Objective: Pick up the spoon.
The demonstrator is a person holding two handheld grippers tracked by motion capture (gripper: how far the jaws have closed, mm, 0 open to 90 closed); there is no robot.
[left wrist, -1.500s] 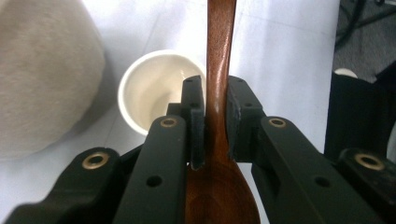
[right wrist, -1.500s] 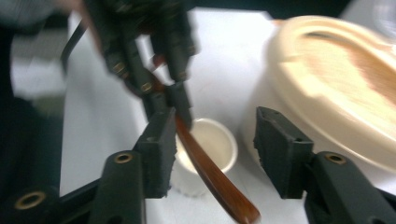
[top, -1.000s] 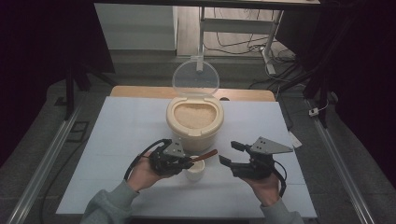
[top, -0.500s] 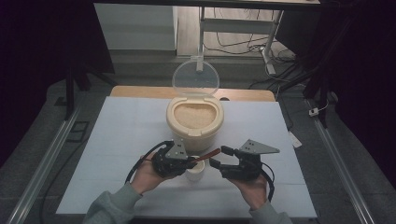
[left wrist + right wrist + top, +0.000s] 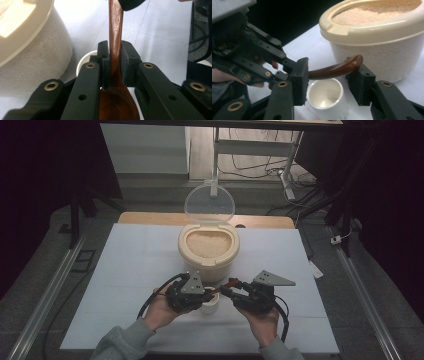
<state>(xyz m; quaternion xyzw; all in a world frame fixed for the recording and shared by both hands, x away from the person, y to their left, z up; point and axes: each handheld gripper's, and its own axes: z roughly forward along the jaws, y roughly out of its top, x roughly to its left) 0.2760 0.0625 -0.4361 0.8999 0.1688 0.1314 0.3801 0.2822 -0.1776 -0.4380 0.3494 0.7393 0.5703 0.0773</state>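
A dark wooden spoon [image 5: 115, 32] is clamped at its neck in my left gripper [image 5: 115, 53], which is shut on it, bowl toward the camera. The spoon's handle [image 5: 337, 68] reaches across between the pads of my right gripper [image 5: 329, 80]. Those jaws have just been closing with the handle between them, but the pads do not visibly press on it. Both grippers [image 5: 209, 295] [image 5: 227, 287] meet over a small white cup [image 5: 210, 304], which looks empty in the right gripper view [image 5: 325, 96]. The cream rice container [image 5: 208, 251] stands just behind, full of grains.
The container's clear lid [image 5: 209, 203] stands hinged open at the back. The white table mat [image 5: 125, 270] spreads to both sides of the hands. Metal rails [image 5: 45, 295] run along the table's sides, and a wooden edge [image 5: 150, 217] shows behind the mat.
My right gripper has moved left toward the left one and its jaws have narrowed around the spoon handle's end. The left gripper has stayed put with the spoon.
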